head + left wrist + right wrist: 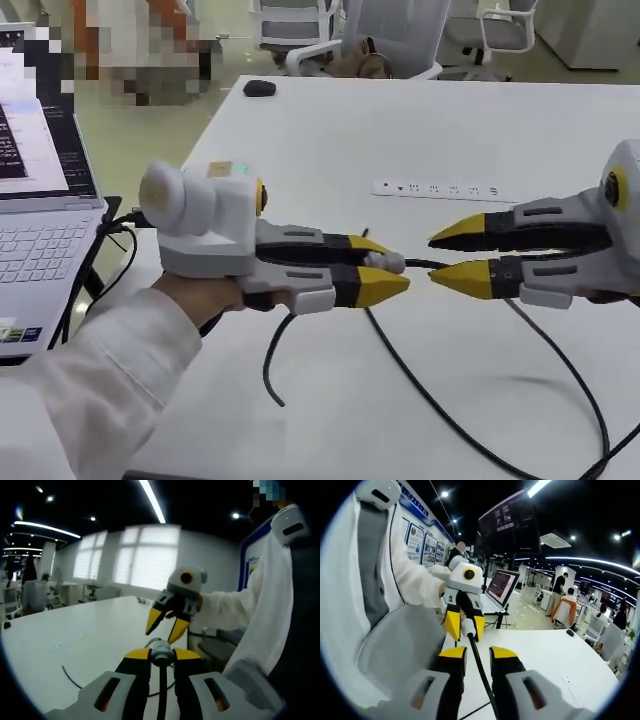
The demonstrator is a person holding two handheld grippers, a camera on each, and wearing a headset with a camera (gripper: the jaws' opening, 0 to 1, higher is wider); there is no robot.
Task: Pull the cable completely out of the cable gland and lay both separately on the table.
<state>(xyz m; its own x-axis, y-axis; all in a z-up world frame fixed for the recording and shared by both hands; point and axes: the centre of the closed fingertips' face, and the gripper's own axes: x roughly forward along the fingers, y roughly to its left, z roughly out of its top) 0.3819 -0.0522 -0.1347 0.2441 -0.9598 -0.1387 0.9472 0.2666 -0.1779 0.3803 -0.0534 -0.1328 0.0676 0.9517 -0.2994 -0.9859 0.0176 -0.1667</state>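
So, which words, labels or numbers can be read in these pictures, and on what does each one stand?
No text is clear enough to quote.
Laptop screen: lines of text, too small to read.
Power strip: small marks beside the sockets, too blurred to read.
Wall posters: printed headings and text, too small to read.

A wide white table [420,130] stands in an open office, with a laptop [40,190] beside its left edge, a mouse [259,88] far back and a power strip [440,189] lying flat. Office chairs [395,35] stand beyond on a pale floor [150,130]. Large bright windows [147,560] line the far wall under a dark ceiling with long light strips [152,500]. Posters [422,542] hang on one wall, near a lit monitor [501,586].
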